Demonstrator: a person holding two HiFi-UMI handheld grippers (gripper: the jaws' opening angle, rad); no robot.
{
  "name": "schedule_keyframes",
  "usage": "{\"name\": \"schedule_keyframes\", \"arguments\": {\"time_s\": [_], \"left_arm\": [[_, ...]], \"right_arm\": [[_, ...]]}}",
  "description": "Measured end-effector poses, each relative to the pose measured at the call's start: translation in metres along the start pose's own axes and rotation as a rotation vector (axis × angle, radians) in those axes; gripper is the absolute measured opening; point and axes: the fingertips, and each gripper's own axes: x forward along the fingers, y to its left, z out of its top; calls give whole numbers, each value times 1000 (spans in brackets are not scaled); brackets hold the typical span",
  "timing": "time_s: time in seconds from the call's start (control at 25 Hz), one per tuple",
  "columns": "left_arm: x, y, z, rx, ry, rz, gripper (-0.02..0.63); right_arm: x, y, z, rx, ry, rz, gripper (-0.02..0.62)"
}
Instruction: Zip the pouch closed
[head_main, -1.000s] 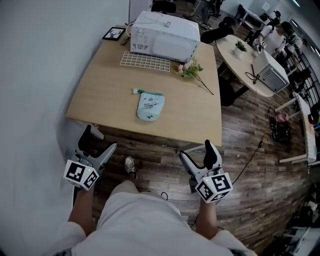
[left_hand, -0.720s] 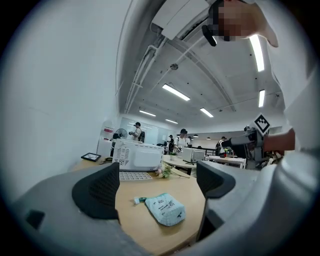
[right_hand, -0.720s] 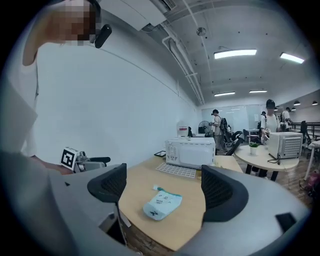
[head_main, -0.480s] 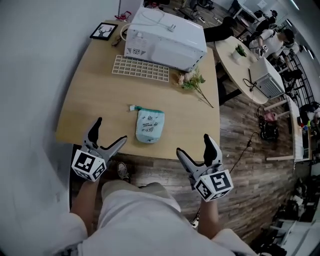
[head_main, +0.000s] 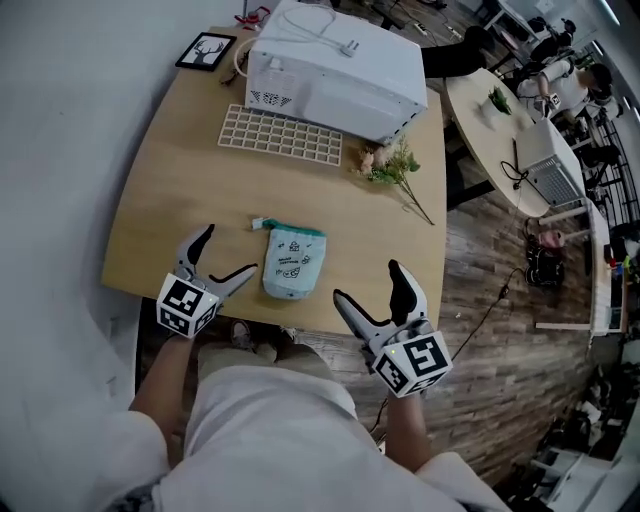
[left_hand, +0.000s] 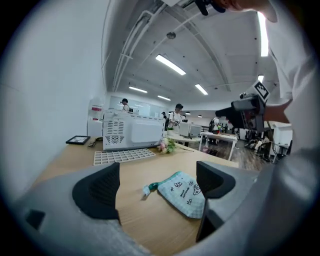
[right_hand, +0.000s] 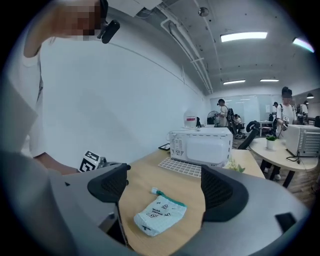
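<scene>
A pale blue pouch (head_main: 289, 262) with small prints and a teal zip band along its far edge lies flat on the wooden table (head_main: 180, 170), near the front edge. A white pull tab sticks out at its far left corner. My left gripper (head_main: 222, 255) hovers open just left of the pouch, over the table's front edge. My right gripper (head_main: 372, 286) is open too, to the pouch's right, at the front edge. The pouch (left_hand: 183, 192) lies ahead between the left jaws in the left gripper view, and the pouch (right_hand: 159, 215) shows between the right jaws. Neither gripper touches it.
A white microwave (head_main: 335, 68) stands at the back of the table with a white grid tray (head_main: 280, 136) in front of it. A flower sprig (head_main: 397, 172) lies to the right, a framed picture (head_main: 207, 50) at the back left. A round table (head_main: 515, 125) and people are beyond.
Both grippers have moved up and forward toward the table, from below its front edge to either side of the pouch. The pouch has not moved.
</scene>
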Motion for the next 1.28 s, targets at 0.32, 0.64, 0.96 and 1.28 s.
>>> {"name": "schedule_keyframes", "arguments": {"time_s": [0.32, 0.64, 0.96, 1.28], "left_arm": [[74, 27, -45, 3, 181, -36, 472], [104, 36, -82, -18, 289, -41, 406], [130, 36, -109, -33, 415, -61, 286], [136, 37, -121, -11, 476, -27, 184]], "right_arm": [[42, -12, 6, -63, 17, 107, 449], [49, -23, -12, -66, 75, 143, 443], [45, -26, -19, -84, 117, 146, 440], [33, -33, -26, -87, 127, 124, 439]]}}
